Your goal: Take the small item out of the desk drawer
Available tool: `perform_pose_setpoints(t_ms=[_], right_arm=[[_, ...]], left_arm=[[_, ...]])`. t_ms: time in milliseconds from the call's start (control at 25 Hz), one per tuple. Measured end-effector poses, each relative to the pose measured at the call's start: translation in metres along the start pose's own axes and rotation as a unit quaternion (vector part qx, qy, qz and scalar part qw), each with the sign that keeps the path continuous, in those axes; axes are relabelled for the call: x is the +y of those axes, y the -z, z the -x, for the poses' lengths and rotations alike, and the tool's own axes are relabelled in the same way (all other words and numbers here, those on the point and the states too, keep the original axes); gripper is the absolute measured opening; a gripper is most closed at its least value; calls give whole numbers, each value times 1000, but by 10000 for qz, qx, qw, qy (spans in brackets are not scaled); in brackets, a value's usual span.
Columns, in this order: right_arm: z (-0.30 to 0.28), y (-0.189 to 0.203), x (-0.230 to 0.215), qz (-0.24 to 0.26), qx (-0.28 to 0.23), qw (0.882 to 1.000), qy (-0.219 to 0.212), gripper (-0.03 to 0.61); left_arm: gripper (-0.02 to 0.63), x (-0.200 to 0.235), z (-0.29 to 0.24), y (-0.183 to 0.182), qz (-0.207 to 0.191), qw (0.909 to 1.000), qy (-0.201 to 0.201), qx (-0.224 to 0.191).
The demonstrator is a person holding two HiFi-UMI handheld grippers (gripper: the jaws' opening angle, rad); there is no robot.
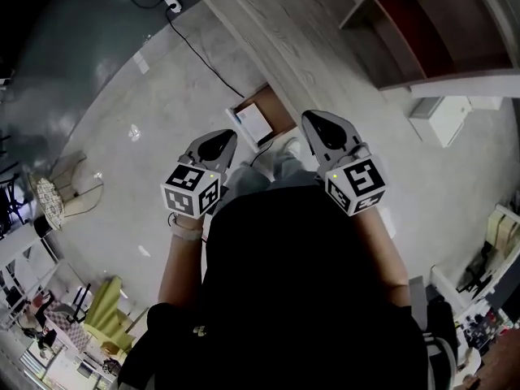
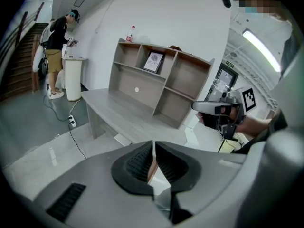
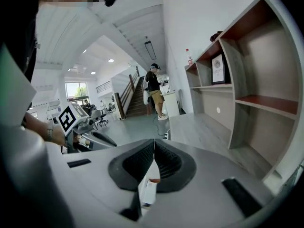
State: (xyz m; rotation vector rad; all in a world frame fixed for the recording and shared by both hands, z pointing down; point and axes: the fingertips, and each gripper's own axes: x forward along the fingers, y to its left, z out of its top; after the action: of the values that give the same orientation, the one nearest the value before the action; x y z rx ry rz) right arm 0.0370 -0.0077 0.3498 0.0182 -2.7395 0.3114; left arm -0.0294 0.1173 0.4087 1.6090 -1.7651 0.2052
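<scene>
The desk drawer [image 1: 276, 109] stands pulled out from under the grey desk [image 1: 268, 31], its brown bottom showing. A small white item [image 1: 254, 123] with a dark edge lies in it. Both grippers hang above the drawer in front of the person's body. My left gripper [image 1: 231, 139] is just left of the drawer, shut and empty. My right gripper [image 1: 309, 122] is just right of it, also shut and empty. In the right gripper view the white item [image 3: 148, 192] shows below the shut jaws [image 3: 154, 148]. The left gripper view has its jaws [image 2: 153, 150] shut over the desk [image 2: 123, 113].
A shelf unit [image 2: 156, 82] stands on the desk's back edge, with a framed picture [image 2: 153, 61] in it. A cable and power strip [image 1: 171, 1] lie on the floor left of the desk. Another person [image 2: 59, 37] stands at a white pedestal [image 2: 73, 77] near the stairs.
</scene>
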Motion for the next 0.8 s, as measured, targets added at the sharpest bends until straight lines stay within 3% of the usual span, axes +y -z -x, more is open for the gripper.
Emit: perform_pose_setpoints(t_ms=[440,800], right_arm=[[-27,3,-5,-247,282,9989,289,-3],[-36,11,-14,-710,324,9888,1273,-3]], left_arm=[[12,40,-46,2,-283,9965,269,737],[21,97,-105,50,-664,9766,852,1859]])
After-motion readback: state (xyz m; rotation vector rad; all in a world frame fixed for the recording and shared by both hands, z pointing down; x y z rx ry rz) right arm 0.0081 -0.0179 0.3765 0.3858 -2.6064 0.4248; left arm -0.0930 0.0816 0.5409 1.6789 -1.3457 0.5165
